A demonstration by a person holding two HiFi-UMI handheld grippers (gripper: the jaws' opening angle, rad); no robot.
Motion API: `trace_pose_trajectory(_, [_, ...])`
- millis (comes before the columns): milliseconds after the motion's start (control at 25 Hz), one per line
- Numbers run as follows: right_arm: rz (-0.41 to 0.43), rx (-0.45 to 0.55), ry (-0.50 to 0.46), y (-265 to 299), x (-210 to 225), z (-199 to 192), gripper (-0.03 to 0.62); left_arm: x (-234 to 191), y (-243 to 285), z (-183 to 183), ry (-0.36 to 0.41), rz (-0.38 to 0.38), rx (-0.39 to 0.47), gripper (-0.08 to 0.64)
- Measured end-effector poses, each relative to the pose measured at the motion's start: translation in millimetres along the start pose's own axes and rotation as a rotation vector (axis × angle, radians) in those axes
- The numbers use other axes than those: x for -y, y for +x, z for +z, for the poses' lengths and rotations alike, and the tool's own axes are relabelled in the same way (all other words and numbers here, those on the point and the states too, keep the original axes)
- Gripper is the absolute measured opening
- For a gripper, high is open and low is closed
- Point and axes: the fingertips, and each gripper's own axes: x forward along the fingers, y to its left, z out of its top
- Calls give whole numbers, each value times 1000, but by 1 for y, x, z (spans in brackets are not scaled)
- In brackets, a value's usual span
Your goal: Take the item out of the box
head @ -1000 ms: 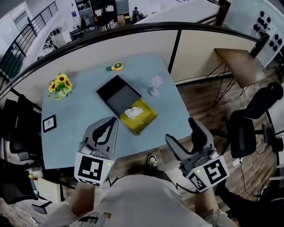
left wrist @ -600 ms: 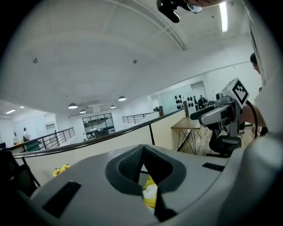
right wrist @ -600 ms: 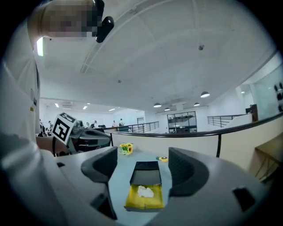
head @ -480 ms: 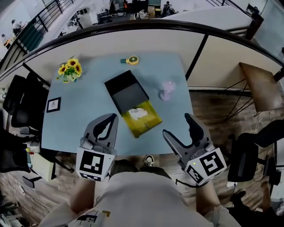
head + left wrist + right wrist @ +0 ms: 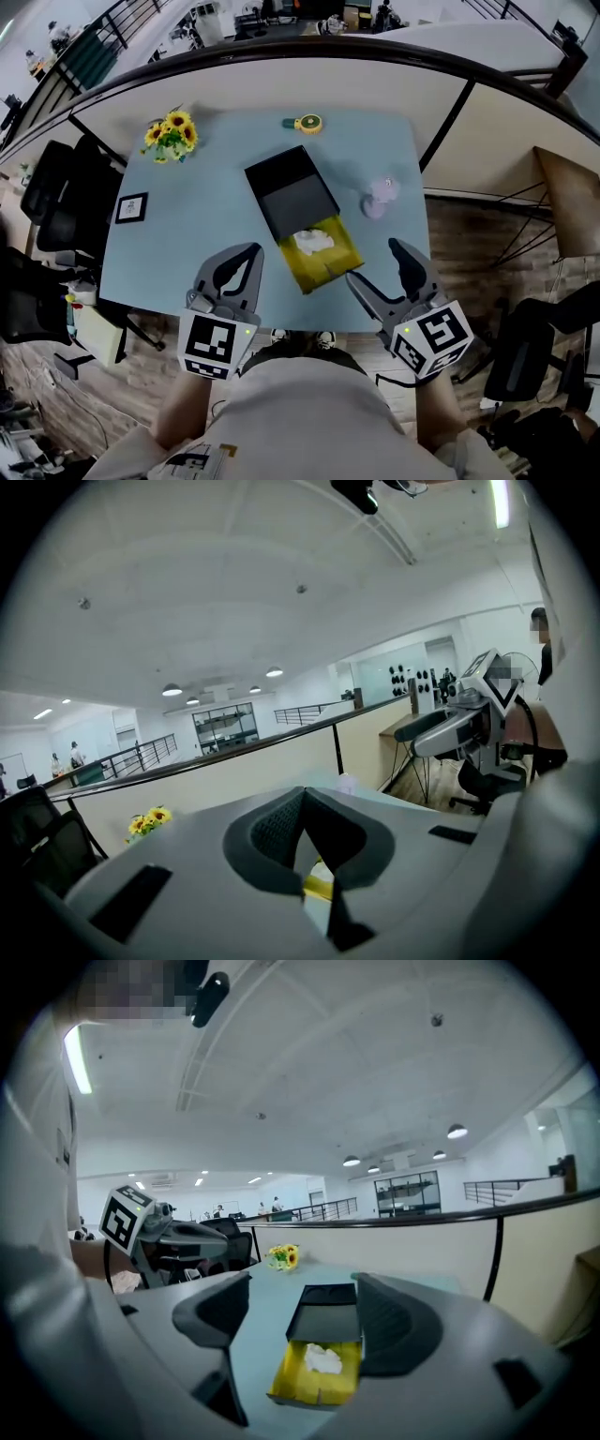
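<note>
An open yellow box [image 5: 323, 258] lies near the front edge of the blue table [image 5: 187, 244], with a crumpled white item [image 5: 312, 241] inside it. Its black lid [image 5: 291, 192] lies just behind, touching it. My left gripper [image 5: 250, 253] hovers left of the box at the table's front edge, its pads meeting at the tips, holding nothing. My right gripper [image 5: 373, 262] hangs right of the box with its jaws apart. In the right gripper view the yellow box [image 5: 314, 1380], white item [image 5: 323, 1359] and lid [image 5: 328, 1312] show between the open jaws of the right gripper [image 5: 300, 1312].
Sunflowers [image 5: 171, 134] and a small picture frame [image 5: 131, 207] stand at the table's left. A round yellow-green gadget [image 5: 306, 123] lies at the far edge and a pale purple object [image 5: 380, 195] at the right. Black chairs [image 5: 56, 202] stand left of the table; a curved partition wall [image 5: 375, 70] runs behind it.
The head view has swung, so the table now sits more to the right and centre of the picture. Both grippers stay low by the table's front edge, their jaws unchanged.
</note>
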Motion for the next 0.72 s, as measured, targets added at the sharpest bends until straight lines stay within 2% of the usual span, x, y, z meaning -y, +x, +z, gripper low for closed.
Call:
trace_pose_trajectory(160, [29,-63,37,27,-1,-19,356,-14,5,-15,18,15,-38,3])
trace_pose_trajectory(400, [20,-172,32,69,2,-49,356,-30,14,-43,-19,-8,-95,3])
trace_pose_trajectory(600, [33,-265,104,111,5,-82,356,-38,29,-71,-36,-26,-144,3])
trace_pose_trajectory(720, [24,-337,99,140,9,-108,357,-42,40,-87,-55,-39,-172,3])
